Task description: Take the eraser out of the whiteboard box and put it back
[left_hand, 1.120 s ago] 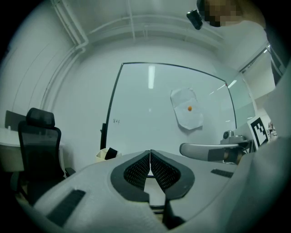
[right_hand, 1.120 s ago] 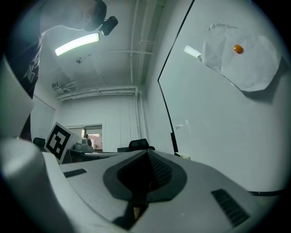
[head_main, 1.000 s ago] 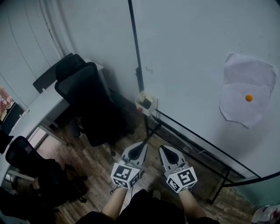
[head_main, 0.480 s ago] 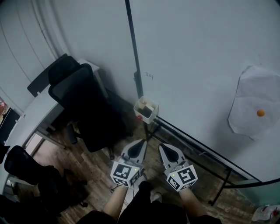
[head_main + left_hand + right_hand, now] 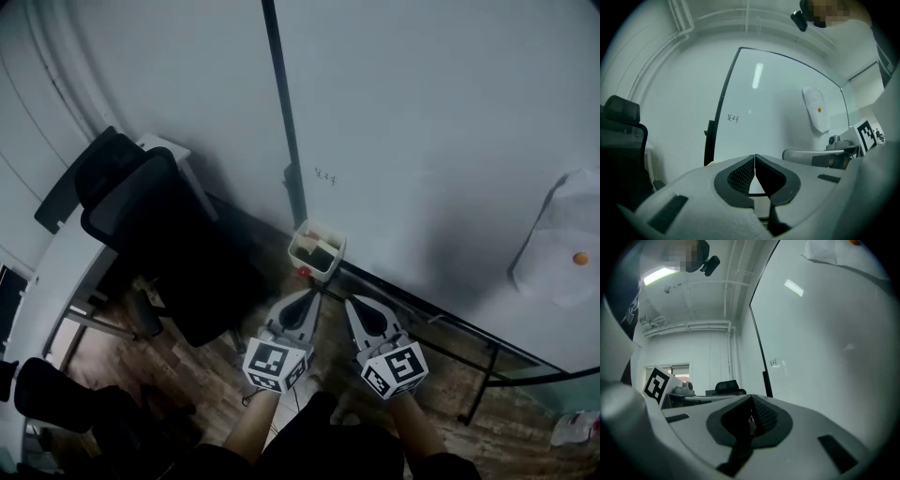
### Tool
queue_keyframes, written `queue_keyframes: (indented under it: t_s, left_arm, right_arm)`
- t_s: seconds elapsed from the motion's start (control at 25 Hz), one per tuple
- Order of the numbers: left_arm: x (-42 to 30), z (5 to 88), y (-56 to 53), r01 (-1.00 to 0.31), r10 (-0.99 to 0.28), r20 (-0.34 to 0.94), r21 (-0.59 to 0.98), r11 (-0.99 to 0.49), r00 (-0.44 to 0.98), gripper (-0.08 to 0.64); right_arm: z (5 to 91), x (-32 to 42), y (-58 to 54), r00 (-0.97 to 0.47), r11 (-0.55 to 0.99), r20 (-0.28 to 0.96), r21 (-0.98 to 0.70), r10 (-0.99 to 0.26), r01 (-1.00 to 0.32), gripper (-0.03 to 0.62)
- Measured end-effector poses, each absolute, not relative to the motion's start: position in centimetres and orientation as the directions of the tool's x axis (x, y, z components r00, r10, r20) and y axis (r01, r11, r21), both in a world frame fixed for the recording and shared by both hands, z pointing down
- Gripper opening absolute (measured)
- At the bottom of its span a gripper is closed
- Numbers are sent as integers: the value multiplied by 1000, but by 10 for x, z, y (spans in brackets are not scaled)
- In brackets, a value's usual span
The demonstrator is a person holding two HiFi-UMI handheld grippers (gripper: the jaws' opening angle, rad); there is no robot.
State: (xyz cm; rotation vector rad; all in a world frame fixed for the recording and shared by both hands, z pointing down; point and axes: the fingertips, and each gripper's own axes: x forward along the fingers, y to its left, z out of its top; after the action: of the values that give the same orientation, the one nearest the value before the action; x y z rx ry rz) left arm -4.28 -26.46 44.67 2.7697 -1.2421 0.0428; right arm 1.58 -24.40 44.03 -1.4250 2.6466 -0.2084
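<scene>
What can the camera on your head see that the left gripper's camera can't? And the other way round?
Only the head view shows the whiteboard box at the board's bottom corner, the wooden floor and the white desk. Only the left gripper view shows the pipes up near the ceiling and a lamp's reflection on the board. Both show the whiteboard, its small scribble, the paper with an orange dot, the black chair and the left gripper, its jaws together.

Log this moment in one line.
left claw: shut, empty | right claw: shut, empty | box: at whiteboard corner, untouched
</scene>
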Motion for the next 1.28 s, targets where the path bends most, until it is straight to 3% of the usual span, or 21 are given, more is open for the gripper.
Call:
queue_keyframes:
  t_s: [0.36,0.96,1.12,1.28]
  left_arm:
    - [-46,459,-304,-725,-721,81,54,-686,688,5]
    - [-54,484,-345,-788,-778,129,91,-609,615,5]
    - [-58,487,-347,-797,-785,143,95,-596,603,5]
    - [-63,491,-347,-804,-790,152,92,-587,594,5]
  right_arm:
    - [446,11,-285,-506,501,-18,-172,-862,-848,3]
    - [488,8,-348,-597,577,117,-167,-794,-799,8]
    - [506,2,-365,-617,597,161,-161,-770,-786,156]
    - [518,-2,-378,-637,620,192,-146,-746,-771,207]
